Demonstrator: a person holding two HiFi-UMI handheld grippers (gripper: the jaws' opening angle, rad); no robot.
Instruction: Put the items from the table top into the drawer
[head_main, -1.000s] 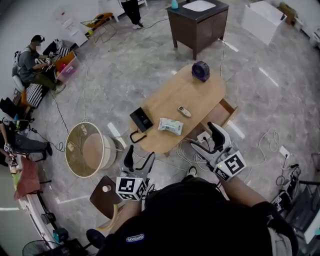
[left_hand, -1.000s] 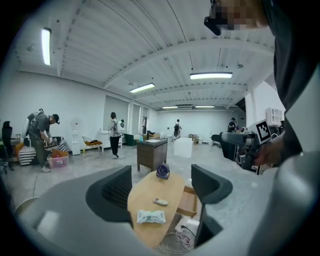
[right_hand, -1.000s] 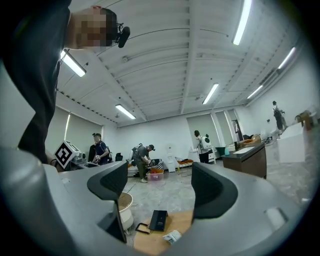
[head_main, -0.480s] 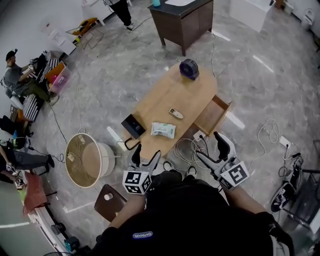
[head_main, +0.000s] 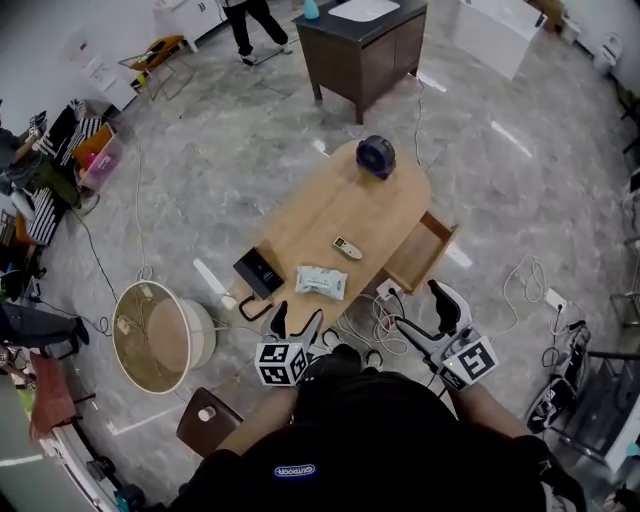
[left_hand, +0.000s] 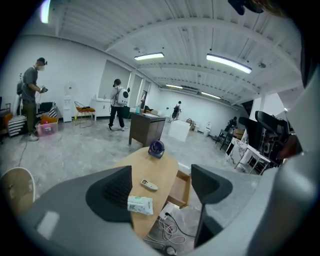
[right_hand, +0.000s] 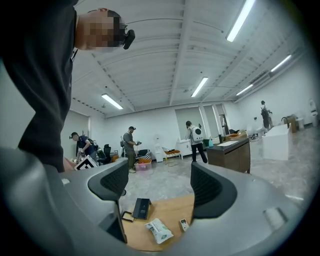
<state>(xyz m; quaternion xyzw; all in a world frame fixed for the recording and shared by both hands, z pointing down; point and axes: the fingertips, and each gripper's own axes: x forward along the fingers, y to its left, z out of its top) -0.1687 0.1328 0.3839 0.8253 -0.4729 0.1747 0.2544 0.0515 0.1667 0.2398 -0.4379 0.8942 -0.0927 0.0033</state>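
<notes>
Currently both jaws are spread with nothing between them: your left gripper (head_main: 297, 320) and right gripper (head_main: 420, 305) hang near the counter (head_main: 330, 200). The wipes pack (head_main: 320, 282), remote (head_main: 347, 247), black case (head_main: 258, 272) and fan (head_main: 375, 156) (far end) lie on top. The drawer (head_main: 420, 255) stands open on the right.

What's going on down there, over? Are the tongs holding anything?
Left tongs open, empty; right tongs open, empty. Wipes pack, remote, black case and fan on the table; drawer open. Cables on the floor by the drawer.
</notes>
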